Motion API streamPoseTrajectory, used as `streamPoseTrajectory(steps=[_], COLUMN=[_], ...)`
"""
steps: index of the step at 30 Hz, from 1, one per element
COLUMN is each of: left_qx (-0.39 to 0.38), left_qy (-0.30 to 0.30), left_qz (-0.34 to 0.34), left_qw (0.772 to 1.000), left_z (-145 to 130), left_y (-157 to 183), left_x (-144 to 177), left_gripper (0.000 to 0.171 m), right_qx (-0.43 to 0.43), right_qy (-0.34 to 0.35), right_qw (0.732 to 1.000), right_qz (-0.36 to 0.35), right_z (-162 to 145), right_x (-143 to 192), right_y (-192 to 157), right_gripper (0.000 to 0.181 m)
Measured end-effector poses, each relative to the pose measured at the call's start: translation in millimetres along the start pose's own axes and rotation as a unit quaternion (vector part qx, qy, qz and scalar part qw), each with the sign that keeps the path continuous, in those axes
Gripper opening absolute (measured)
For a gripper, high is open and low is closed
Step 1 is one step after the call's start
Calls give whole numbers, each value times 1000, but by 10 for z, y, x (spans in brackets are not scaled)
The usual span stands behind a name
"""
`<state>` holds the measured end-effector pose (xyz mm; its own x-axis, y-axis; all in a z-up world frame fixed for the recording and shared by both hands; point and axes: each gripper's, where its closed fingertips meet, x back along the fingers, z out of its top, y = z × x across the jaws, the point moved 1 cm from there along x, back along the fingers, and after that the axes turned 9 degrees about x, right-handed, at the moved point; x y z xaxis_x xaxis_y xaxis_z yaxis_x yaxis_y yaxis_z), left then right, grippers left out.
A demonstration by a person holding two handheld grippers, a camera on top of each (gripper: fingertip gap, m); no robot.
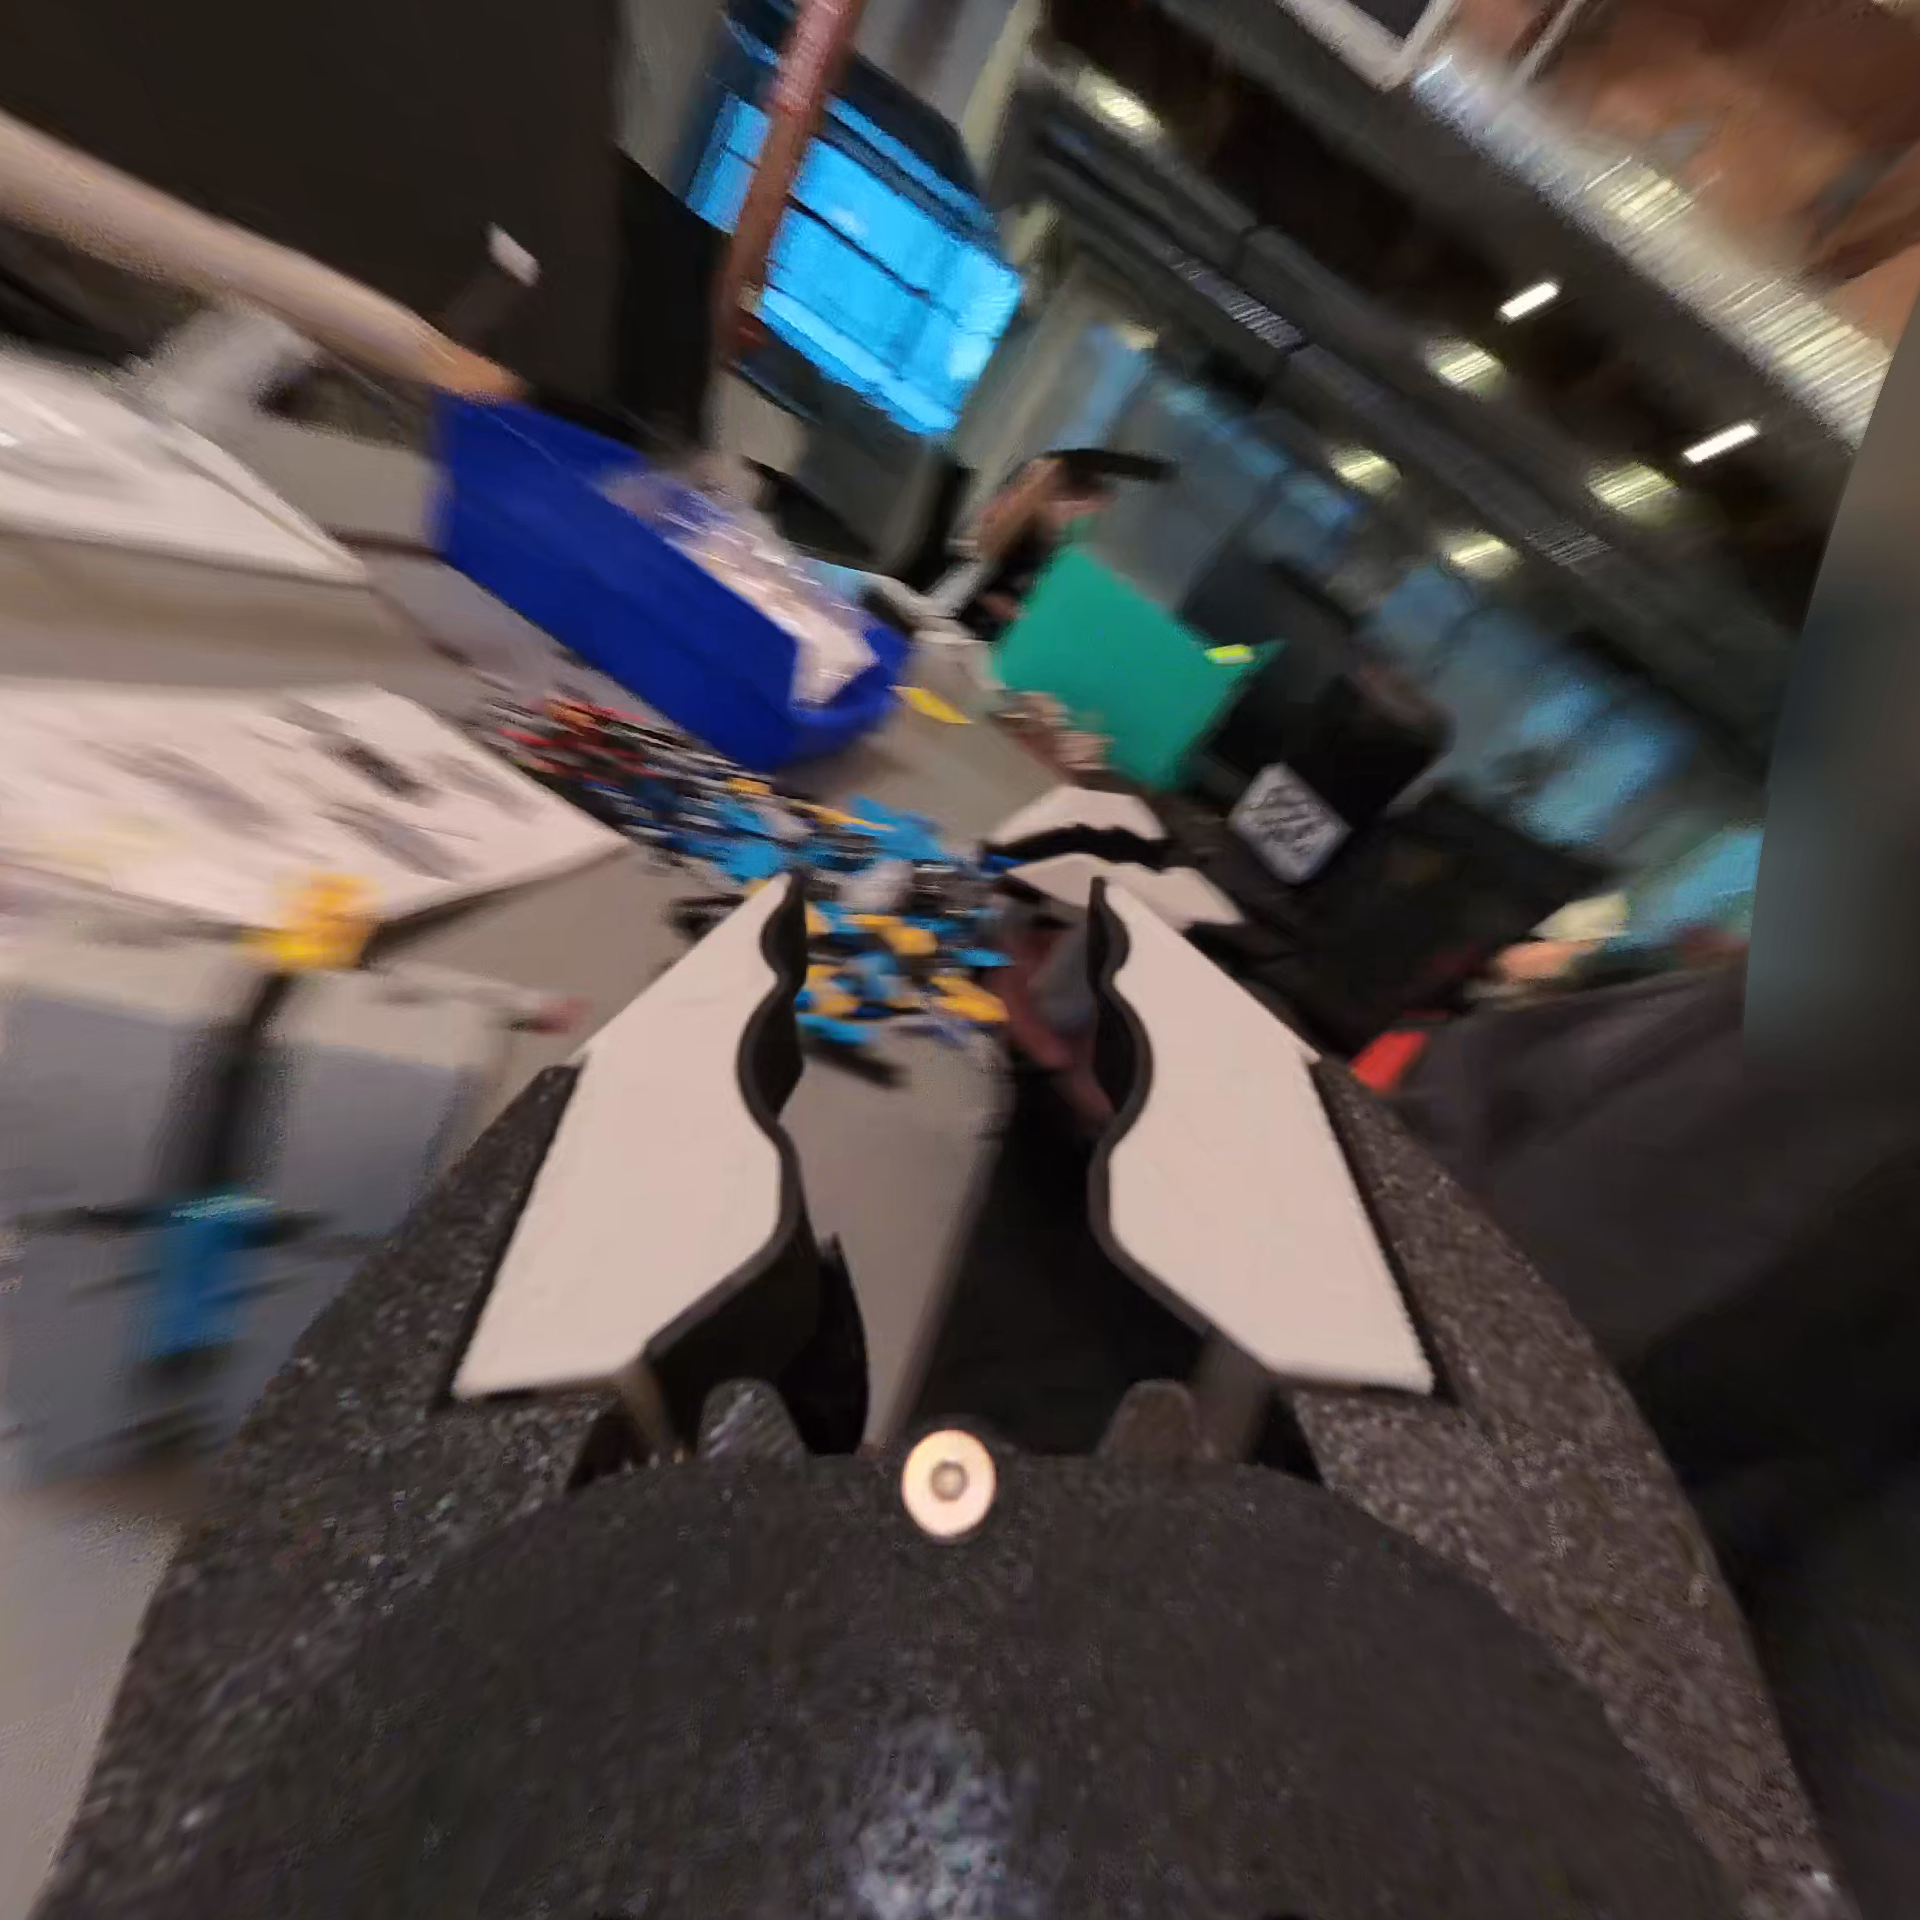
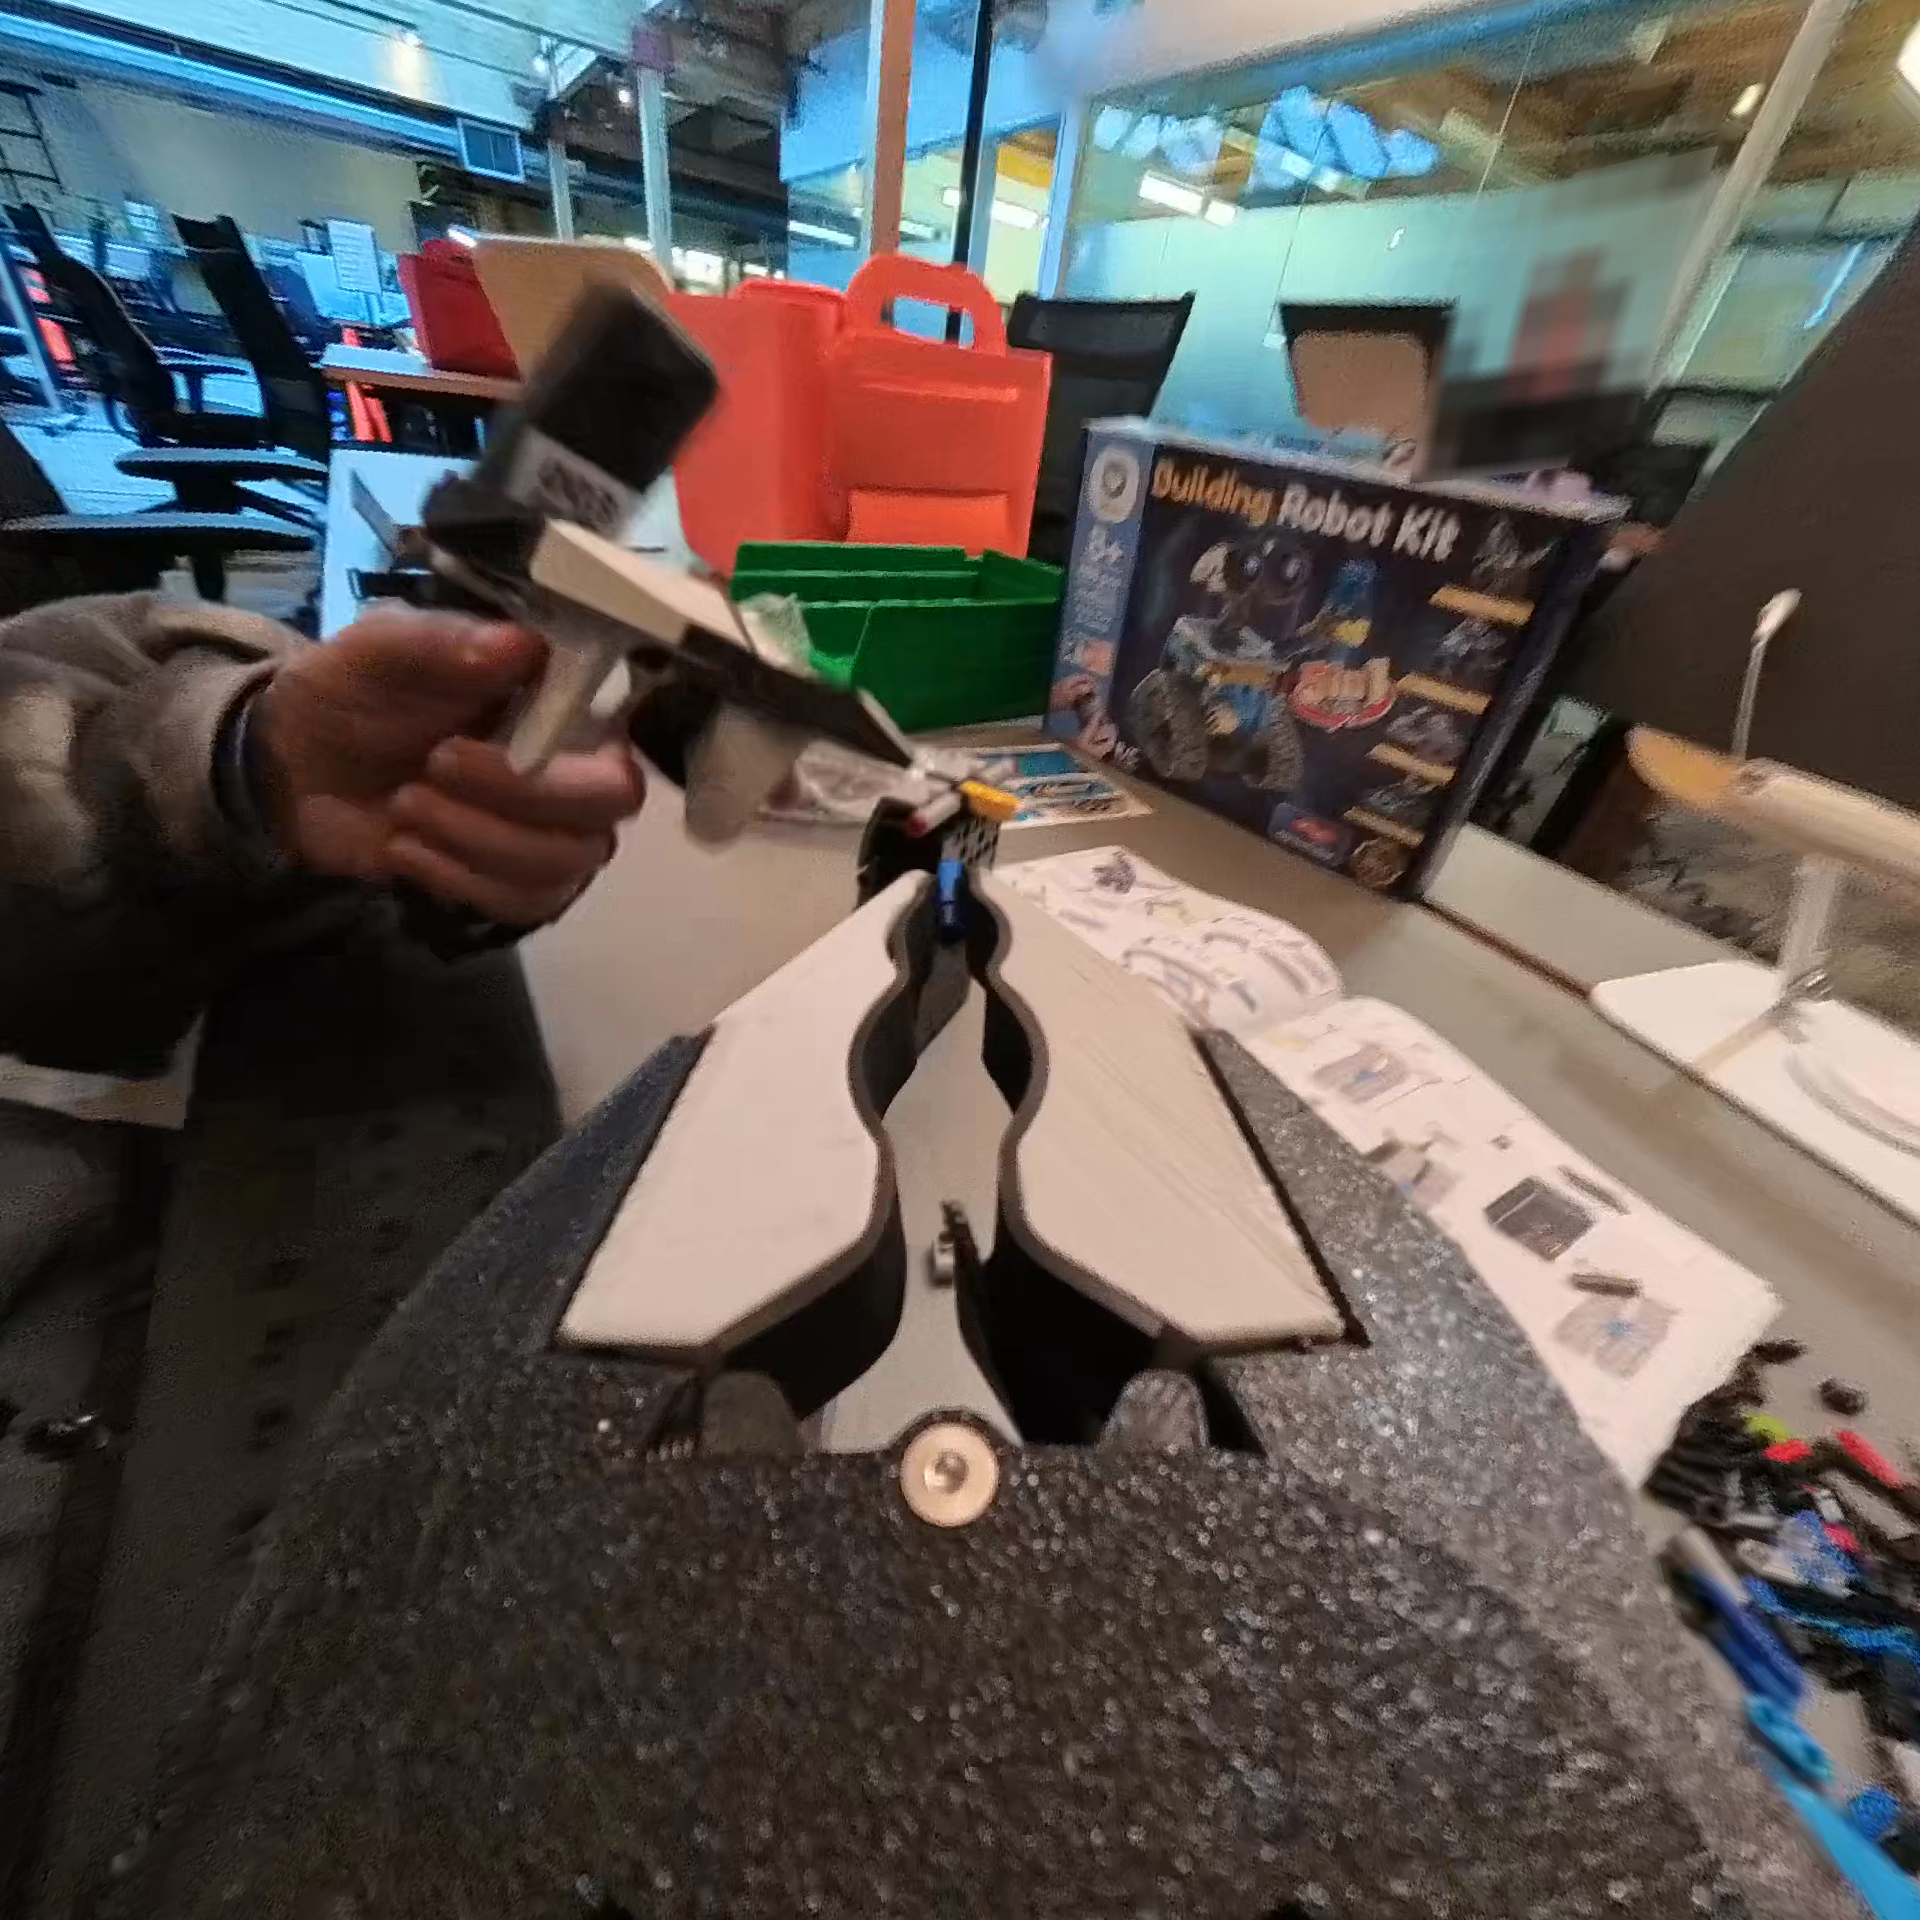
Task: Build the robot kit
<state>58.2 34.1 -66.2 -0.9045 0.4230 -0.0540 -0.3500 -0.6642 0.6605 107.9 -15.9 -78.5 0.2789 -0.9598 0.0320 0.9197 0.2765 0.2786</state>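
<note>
Small brick assembly point(image 2: 961, 821): a little cluster of blue, yellow, black and checkered pieces, held up above the desk point(image 2: 727, 935), in the middle of the right wrist view.
Right gripper point(image 2: 951, 894): fingers drawn nearly together, clamped on the blue lower part of the assembly.
Left gripper point(image 1: 943, 888): fingers apart with nothing between them in its own view. Seen from the right wrist view, its tip reaches in at the top of the assembly, but blur hides whether it touches.
Hand point(image 2: 416, 758): wraps the left gripper's handle, a grey sleeve behind it.
Build state: only a few pieces look joined.
Loose pieces point(image 2: 1787, 1538): a large pile of blue, black, red and yellow parts lies unassembled on the desk, at the right edge.
Instruction sheets point(image 2: 1455, 1143): printed pages spread flat beside the pile.
Kit box point(image 2: 1330, 655): dark printed box standing upright behind the sheets.
Green bin point(image 2: 935, 634): left of the box, with an orange bag point(image 2: 914, 416) behind it.
Blue bin point(image 1: 644, 592): beyond the pile in the left wrist view, which is heavily blurred.
Desk: pale grey and smooth.
Room: an open office with black chairs point(image 2: 239, 343), glass partitions and ceiling strip lights.
</note>
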Motion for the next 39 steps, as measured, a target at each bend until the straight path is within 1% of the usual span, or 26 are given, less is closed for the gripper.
streamPoseTrajectory(steps=[1, 2, 3, 4, 5, 6, 7, 8, 10, 14, 16, 18, 20, 21, 22, 24, 27, 30, 33, 36, 39], left_qx=[-59, -116, -168, -202, -212, -201, -191, -190, -200, -229, -229, -233, -238, -243, -245, -255, -314, -386, -438, -484, -529], left_qy=[9, 9, 2, -13, -45, -86, -118, -133, -143, -147, -144, -152, -157, -160, -167, -172, -172, -165, -147, -146, -161], left_qz=[56, 117, 177, 224, 244, 245, 237, 227, 206, 191, 192, 193, 187, 182, 171, 176, 196, 232, 254, 276, 289], left_qw=[997, 986, 970, 953, 945, 944, 945, 946, 947, 943, 943, 941, 940, 939, 940, 935, 913, 878, 849, 818, 781], left_z=[103, 193, 256, 274, 209, 88, -25, -89, -141, -137, -153, -192, -227, -238, -261, -262, -200, -110, -50, -79, -199], left_y=[-147, -336, -551, -764, -942, -1072, -1156, -1203, -1227, -1234, -1263, -1289, -1282, -1270, -1246, -1238, -1216, -1192, -1080, -991, -938], left_x=[161, 325, 482, 603, 659, 664, 642, 602, 496, 355, 303, 271, 230, 208, 174, 111, 51, 33, 41, 49, 20], left_gripper=[57, 60, 68, 80, 93, 106, 110, 111, 111, 110, 104, 93, 70, 65, 65, 65, 65, 65, 65, 65, 65], right_qx=[-14, -21, -31, -39, -42, -43, -42, -31, -6, 6, 2, -8, -15, -22, -28, -34, -45, -53, -61, -77, -79], right_qy=[-10, -14, -18, -31, -42, -53, -64, -71, -76, -91, -94, -95, -92, -89, -88, -85, -85, -82, -74, -67, -84], right_qw=[1000, 1000, 999, 998, 997, 996, 995, 995, 996, 994, 994, 993, 994, 994, 993, 994, 994, 994, 995, 994, 992], right_qz=[4, 16, 33, 39, 44, 59, 65, 56, 42, 52, 57, 63, 64, 67, 69, 64, 60, 39, 18, 28, 45], right_z=[-60, -97, -132, -181, -223, -261, -294, -311, -322, -377, -399, -423, -421, -420, -422, -418, -427, -432, -400, -286, -179], right_x=[-34, -72, -112, -152, -185, -215, -236, -246, -251, -280, -297, -312, -317, -316, -314, -312, -307, -284, -249, -237, -238], right_y=[4, -22, -68, -87, -107, -154, -181, -171, -169, -222, -222, -212, -193, -192, -187, -156, -117, -36, 54, 63, 7], right_gripper=[3, 3, 3, 3, 3, 3, 3, 3, 3, 3, 3, 3, 3, 3, 3, 3, 3, 3, 3, 3, 3])
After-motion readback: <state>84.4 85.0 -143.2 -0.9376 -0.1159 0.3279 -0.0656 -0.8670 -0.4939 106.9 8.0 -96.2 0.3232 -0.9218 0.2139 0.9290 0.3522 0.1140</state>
